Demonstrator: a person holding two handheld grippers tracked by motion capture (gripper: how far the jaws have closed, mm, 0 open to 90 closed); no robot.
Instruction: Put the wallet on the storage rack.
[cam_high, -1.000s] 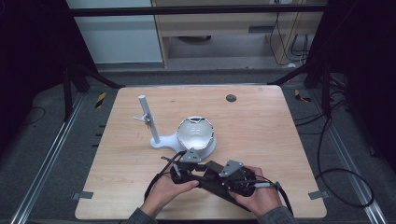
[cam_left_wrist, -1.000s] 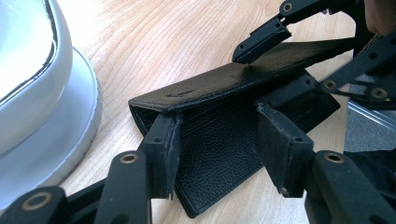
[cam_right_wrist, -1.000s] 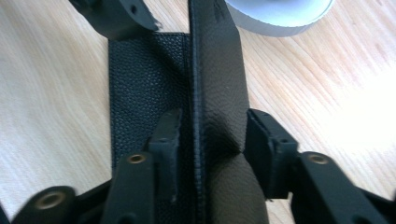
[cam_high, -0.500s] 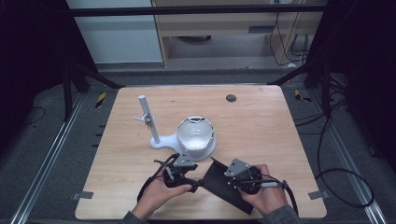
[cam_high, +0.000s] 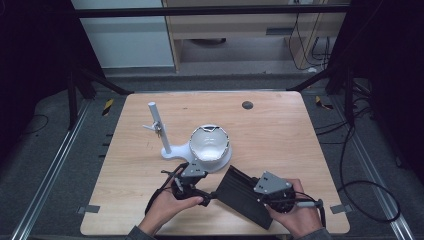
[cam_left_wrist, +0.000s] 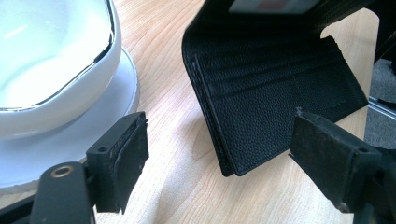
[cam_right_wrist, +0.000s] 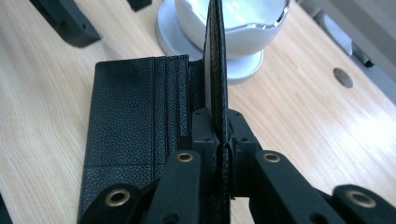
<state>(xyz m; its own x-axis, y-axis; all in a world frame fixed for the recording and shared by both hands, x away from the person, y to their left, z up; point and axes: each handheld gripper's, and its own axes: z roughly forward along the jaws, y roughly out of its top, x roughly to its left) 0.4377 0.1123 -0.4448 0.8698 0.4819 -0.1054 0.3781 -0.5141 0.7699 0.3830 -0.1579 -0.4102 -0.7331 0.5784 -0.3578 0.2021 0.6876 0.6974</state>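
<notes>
A black leather wallet (cam_high: 242, 192) lies open on the wooden table near its front edge. My right gripper (cam_right_wrist: 216, 126) is shut on one flap (cam_right_wrist: 215, 56) and holds it up on edge, while the other flap (cam_right_wrist: 130, 121) lies flat with its card slots showing. In the high view the right gripper (cam_high: 256, 194) is at the wallet's right side. My left gripper (cam_left_wrist: 224, 149) stands open, its jaws having just been opening. The wallet's (cam_left_wrist: 280, 93) near corner sits just ahead of the gap, untouched by either pad. The left gripper (cam_high: 207, 196) is left of the wallet.
A white bowl (cam_high: 210, 142) on a white base sits close behind both grippers, with a white upright post (cam_high: 159, 127) to its left. A dark round spot (cam_high: 247, 105) marks the far side of the table. Cables lie on the floor at right.
The two hands have drawn apart. The right gripper moved right and up with a wallet flap, so the wallet now stands open. The left gripper's jaws have spread.
</notes>
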